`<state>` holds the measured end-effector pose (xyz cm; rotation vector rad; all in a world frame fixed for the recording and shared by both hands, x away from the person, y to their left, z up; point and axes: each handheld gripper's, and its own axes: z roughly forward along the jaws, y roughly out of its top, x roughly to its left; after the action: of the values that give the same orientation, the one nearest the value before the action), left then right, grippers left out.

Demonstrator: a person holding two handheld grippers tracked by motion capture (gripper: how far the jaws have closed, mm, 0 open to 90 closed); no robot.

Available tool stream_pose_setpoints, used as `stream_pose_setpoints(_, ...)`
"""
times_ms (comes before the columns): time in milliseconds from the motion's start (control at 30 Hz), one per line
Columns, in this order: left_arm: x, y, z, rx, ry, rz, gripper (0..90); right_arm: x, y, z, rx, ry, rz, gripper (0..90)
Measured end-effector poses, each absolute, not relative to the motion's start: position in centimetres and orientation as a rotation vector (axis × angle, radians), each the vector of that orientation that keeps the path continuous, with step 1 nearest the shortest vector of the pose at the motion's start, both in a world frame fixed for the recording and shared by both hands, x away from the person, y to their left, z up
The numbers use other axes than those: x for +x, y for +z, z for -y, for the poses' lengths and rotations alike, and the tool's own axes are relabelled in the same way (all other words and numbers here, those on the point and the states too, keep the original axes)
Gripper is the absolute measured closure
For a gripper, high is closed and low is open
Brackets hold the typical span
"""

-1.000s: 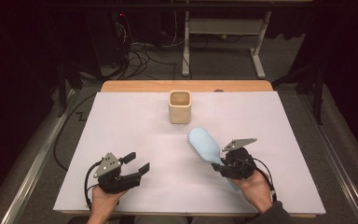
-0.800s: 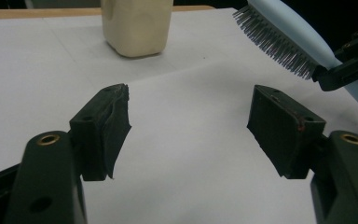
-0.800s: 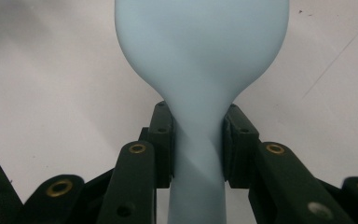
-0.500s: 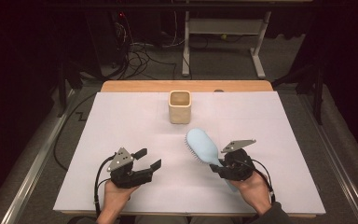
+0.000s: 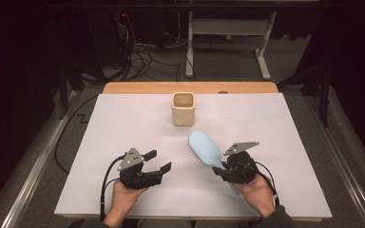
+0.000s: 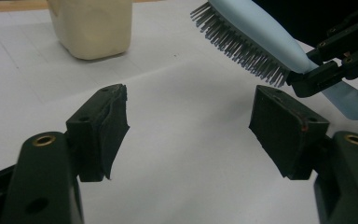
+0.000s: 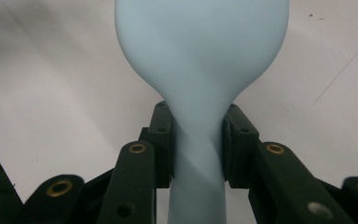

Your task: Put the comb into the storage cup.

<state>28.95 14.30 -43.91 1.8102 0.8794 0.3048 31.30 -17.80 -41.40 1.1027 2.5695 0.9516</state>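
Right gripper clamped on the neck of the pale-blue plastic oval hairbrush, holding it above the white table sheet, presumably for handover to the left gripper, whose empty jaws have just been opening, or for the cream square cup.

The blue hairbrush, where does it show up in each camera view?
High view: hairbrush right of centre, in the right gripper.
Left gripper view: top right, bristles down.
Right gripper view: centre, handle between the fingers.
Shared landmark: the white table cover.
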Motion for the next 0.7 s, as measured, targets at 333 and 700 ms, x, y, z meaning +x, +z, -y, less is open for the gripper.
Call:
stream_pose_setpoints(333,29.4,-43.5,-12.3,1.836,0.265,-0.836,27.6,31.2,-41.1,17.7,1.095,0.964,-2.563,70.7)
stream_pose_setpoints(700,30.2,-43.4,-10.5,1.86,0.211,-0.811,26.6,31.2,-41.0,17.3,1.077,0.968,-2.569,70.7)
